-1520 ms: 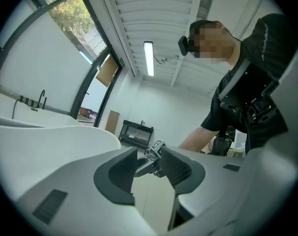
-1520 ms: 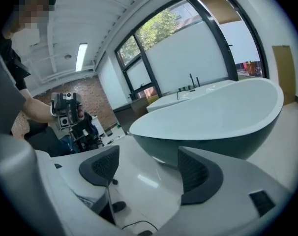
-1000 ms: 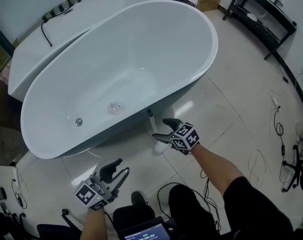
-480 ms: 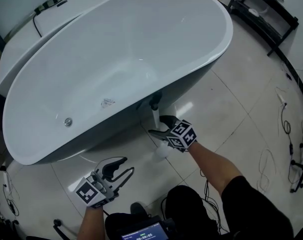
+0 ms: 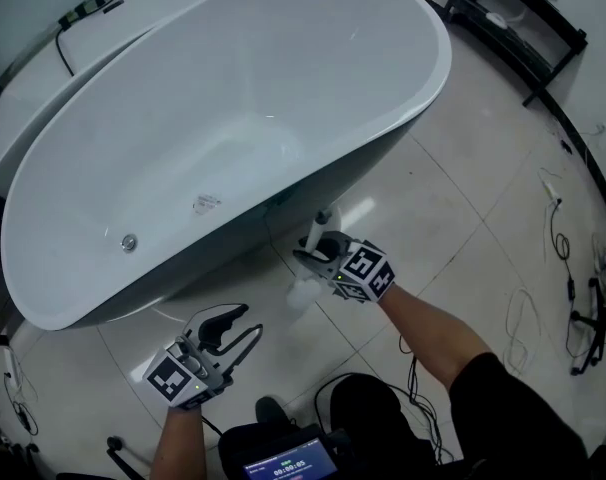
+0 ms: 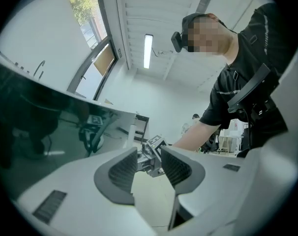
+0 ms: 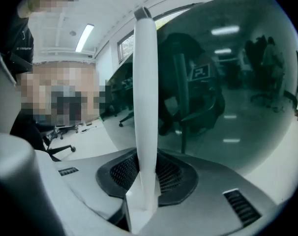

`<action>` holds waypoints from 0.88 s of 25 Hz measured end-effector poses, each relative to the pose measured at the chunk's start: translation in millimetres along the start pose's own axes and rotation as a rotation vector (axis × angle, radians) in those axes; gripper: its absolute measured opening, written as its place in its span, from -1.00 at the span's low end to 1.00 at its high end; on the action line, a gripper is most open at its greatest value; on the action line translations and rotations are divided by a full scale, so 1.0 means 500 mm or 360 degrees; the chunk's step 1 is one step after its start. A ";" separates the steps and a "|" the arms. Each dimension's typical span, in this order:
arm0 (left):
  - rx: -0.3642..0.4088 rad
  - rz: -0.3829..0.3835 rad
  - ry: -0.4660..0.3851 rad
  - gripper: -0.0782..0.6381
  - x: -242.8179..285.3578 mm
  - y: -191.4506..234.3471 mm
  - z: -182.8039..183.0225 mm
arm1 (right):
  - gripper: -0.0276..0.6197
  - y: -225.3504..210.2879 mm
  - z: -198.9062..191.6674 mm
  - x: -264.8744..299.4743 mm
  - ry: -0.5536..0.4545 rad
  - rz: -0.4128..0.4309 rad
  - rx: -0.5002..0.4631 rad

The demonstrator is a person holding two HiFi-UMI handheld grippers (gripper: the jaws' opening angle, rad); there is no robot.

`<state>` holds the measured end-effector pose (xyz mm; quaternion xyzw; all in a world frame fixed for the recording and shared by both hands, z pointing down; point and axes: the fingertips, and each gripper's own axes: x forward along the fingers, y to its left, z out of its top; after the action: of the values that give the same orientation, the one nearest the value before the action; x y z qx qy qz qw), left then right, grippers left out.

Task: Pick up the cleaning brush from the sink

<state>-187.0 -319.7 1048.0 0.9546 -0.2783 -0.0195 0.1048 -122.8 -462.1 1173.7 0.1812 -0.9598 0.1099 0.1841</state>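
Right gripper view: right gripper (image 7: 145, 173) is clamped on the straight handle of the white plastic long-handled cleaning brush (image 7: 145, 82), both ribbed black pads pressed to it low on the shaft. The jaws have just been closing with that handle between them. A second ago in the head view they stood wide around it, so the grasp is fresh.

Head view: the brush (image 5: 301, 293) is not in any sink. It stands outside the big oval white bathtub (image 5: 283, 78), close to the tub's dark outer wall. Its pale head looks to be down on the glossy beige floor tiles (image 5: 453, 208), though blur hides the contact.

Left gripper (image 5: 241, 323) is off the same near side of the tub, further from the brush. Its jaws are apart with nothing between the pads, and its own view shows only the right gripper's marker cube through the gap.

Judgement: grasp done, lift not yet. A low hold on a long handle may let the top swing against the tub wall, so a straight pull up away from the tub seems safest.
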 end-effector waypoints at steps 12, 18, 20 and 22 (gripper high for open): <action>-0.0098 0.0057 -0.0033 -0.37 -0.116 -0.407 1.115 | -0.73 0.375 1.065 -0.682 -0.0029 0.0049 0.0075; 0.0044 -0.0016 -0.0086 -0.41 -0.264 -0.579 1.572 | -0.73 0.611 1.533 -0.894 -0.0139 0.0053 0.0015; 0.0092 0.0010 -0.0108 -0.41 -0.284 -0.614 1.631 | -0.73 0.655 1.599 -0.942 -0.0203 0.0059 0.0021; 0.0133 0.0038 -0.0125 -0.41 -0.290 -0.644 1.668 | -0.73 0.676 1.640 -0.983 -0.0246 0.0045 0.0009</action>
<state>-219.2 -134.9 162.0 0.9532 -0.2942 -0.0439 0.0541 -85.0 -231.0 187.2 0.1760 -0.9733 0.1008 0.1072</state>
